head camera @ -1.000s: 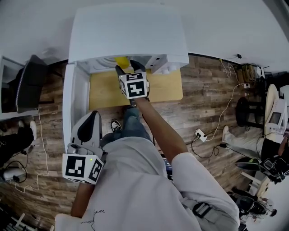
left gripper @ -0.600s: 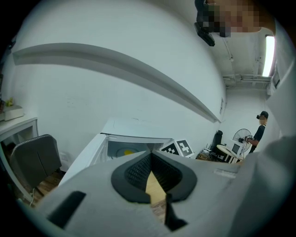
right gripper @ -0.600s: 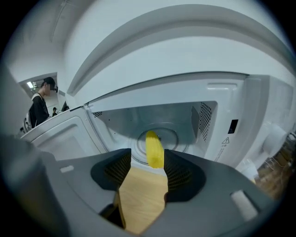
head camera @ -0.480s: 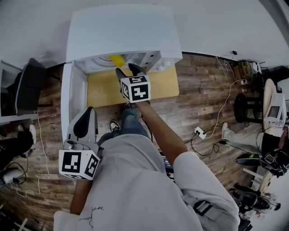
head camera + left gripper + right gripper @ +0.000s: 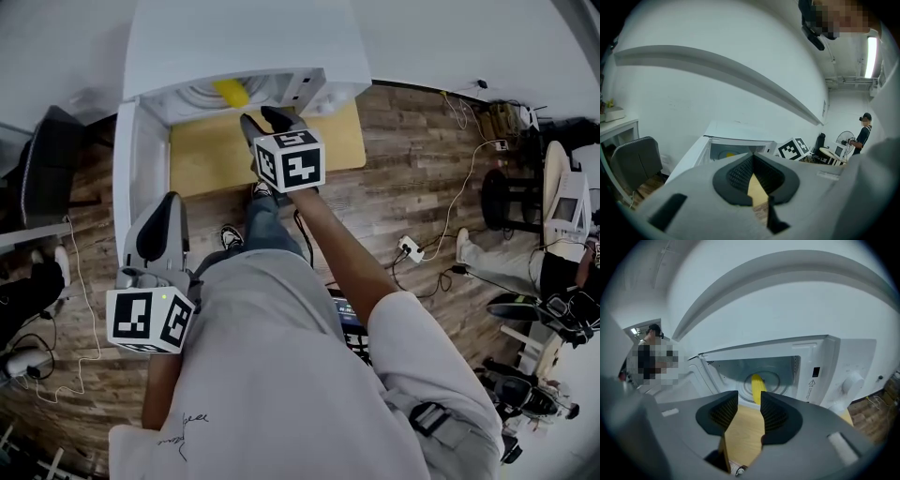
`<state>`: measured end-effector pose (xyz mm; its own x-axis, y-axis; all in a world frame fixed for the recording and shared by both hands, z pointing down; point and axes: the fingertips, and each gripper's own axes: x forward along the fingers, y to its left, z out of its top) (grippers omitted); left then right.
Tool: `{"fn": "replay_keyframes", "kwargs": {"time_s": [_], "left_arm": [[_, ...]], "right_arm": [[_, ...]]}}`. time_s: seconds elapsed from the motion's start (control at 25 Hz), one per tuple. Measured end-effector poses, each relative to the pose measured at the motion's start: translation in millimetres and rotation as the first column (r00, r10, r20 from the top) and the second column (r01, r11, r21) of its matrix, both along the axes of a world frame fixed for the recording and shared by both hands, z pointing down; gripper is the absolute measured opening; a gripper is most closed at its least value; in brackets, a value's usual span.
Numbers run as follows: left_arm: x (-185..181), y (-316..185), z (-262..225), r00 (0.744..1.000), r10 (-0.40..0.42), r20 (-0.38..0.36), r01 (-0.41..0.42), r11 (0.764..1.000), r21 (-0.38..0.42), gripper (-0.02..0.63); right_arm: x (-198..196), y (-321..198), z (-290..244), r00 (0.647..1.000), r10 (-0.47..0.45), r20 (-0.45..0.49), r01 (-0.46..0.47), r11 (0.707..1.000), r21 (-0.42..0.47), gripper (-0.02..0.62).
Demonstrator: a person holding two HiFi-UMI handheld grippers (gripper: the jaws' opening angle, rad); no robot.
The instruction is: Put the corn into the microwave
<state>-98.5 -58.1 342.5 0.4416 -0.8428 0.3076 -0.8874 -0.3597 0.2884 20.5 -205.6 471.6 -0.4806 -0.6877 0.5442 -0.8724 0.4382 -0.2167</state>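
Lying on the round glass turntable point(image 5: 780, 380) of the open white microwave oven point(image 5: 234, 47), the yellow corn cob point(image 5: 758, 386) touches neither gripper. Right gripper point(image 5: 749, 404), above the pale wooden surface point(image 5: 743, 432) before the opening: jaws half apart, just closing, nothing between them. Left gripper point(image 5: 753, 161): jaws together, empty.

There is one corn point(image 5: 230, 92), one microwave point(image 5: 234, 42) with one door point(image 5: 127, 169), one wooden counter point(image 5: 216, 159), and two grippers: the left gripper point(image 5: 171, 199) and the right gripper point(image 5: 260, 119).

Small warning-triangle sticker point(image 5: 812, 382) on the microwave point(image 5: 848, 359), its print too small to read.
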Motion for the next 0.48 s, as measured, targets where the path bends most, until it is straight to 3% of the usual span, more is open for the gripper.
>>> {"fn": "replay_keyframes", "kwargs": {"time_s": [0.48], "left_arm": [[-10, 3, 1, 1.0, -0.009, -0.008, 0.009, 1.0, -0.001, -0.012]], "right_arm": [[9, 26, -21, 1.0, 0.02, 0.024, -0.02, 1.0, 0.001, 0.112]]}}
